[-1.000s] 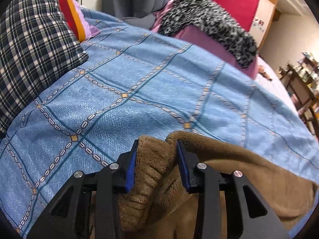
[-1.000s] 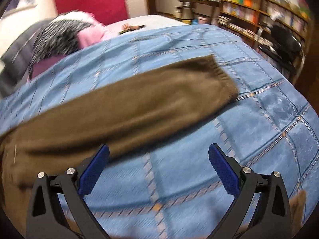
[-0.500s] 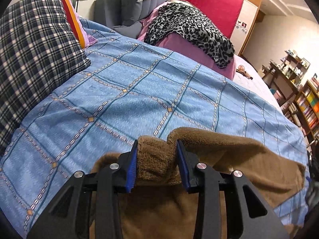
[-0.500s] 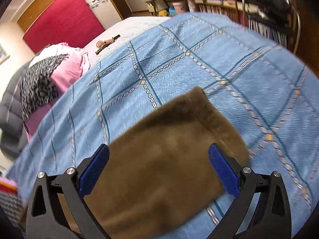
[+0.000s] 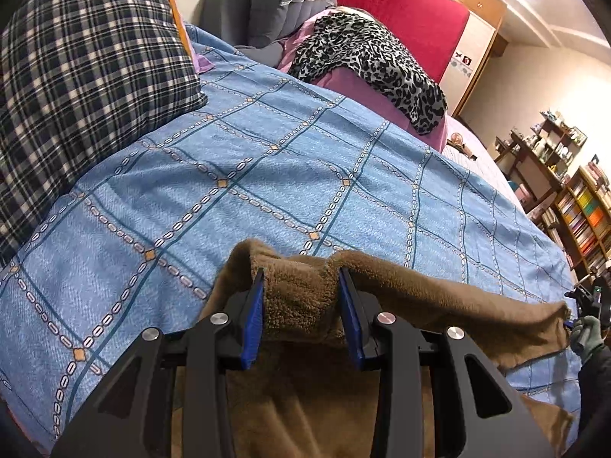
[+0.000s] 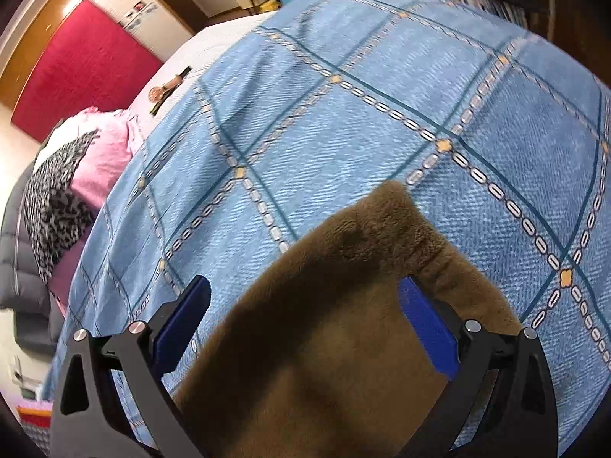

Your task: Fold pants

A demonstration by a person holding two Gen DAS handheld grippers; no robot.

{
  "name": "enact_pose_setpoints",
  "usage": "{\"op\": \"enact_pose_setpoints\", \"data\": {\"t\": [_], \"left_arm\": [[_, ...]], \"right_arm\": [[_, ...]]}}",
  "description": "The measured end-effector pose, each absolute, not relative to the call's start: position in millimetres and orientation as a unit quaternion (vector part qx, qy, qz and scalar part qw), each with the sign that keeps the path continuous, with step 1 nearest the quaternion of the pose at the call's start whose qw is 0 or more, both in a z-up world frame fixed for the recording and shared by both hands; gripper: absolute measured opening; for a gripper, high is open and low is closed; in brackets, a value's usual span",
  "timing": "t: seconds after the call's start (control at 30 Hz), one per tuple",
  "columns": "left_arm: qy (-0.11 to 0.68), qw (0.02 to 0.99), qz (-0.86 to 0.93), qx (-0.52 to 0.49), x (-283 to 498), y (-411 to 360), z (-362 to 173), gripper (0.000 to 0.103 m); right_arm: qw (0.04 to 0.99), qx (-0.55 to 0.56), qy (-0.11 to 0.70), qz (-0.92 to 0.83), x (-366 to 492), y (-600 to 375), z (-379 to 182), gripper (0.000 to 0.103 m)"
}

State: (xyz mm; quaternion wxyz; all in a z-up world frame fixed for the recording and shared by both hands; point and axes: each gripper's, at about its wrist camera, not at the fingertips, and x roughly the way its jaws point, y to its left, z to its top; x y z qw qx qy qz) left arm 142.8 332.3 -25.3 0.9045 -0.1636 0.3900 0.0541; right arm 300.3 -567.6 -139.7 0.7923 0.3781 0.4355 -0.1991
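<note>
The brown fleece pants [image 5: 420, 290] lie on a bed with a blue patterned cover [image 5: 267, 160]. My left gripper [image 5: 301, 305] is shut on a bunched fold of the pants' waist end and holds it just above the cover. In the right wrist view the cuffed leg end of the pants [image 6: 343, 324] lies between the wide-apart blue pads of my right gripper [image 6: 305, 320], which is open around it. The right gripper also shows small at the far end of the pants in the left wrist view [image 5: 588, 305].
A plaid pillow [image 5: 76, 76] lies at the left of the bed. A leopard-print cloth on pink bedding [image 5: 370, 57] lies at the bed's head, before a red headboard [image 5: 401, 11]. Bookshelves [image 5: 584, 198] stand to the right of the bed.
My right gripper has moved in over the leg's cuff end, which now lies between its pads. My left gripper keeps its hold and has lifted the waist end slightly.
</note>
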Motion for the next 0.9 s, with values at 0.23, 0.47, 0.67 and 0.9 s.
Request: {"op": "enact_pose_setpoints", "data": {"t": [0.23, 0.47, 0.67, 0.9], "left_arm": [[0.387, 0.907, 0.051, -0.160, 137, 332, -26, 0.036], [0.375, 0.909, 0.046, -0.177, 135, 336, -16, 0.036], [0.352, 0.918, 0.034, -0.180, 129, 337, 7, 0.036], [0.319, 0.927, 0.020, -0.198, 104, 346, 29, 0.036]], "right_arm": [[0.779, 0.393, 0.436, -0.219, 285, -578, -146, 0.052], [0.781, 0.406, 0.431, -0.197, 256, -581, -139, 0.008], [0.807, 0.394, 0.400, -0.183, 213, -578, -97, 0.006], [0.828, 0.392, 0.361, -0.174, 140, -573, -44, 0.006]]}}
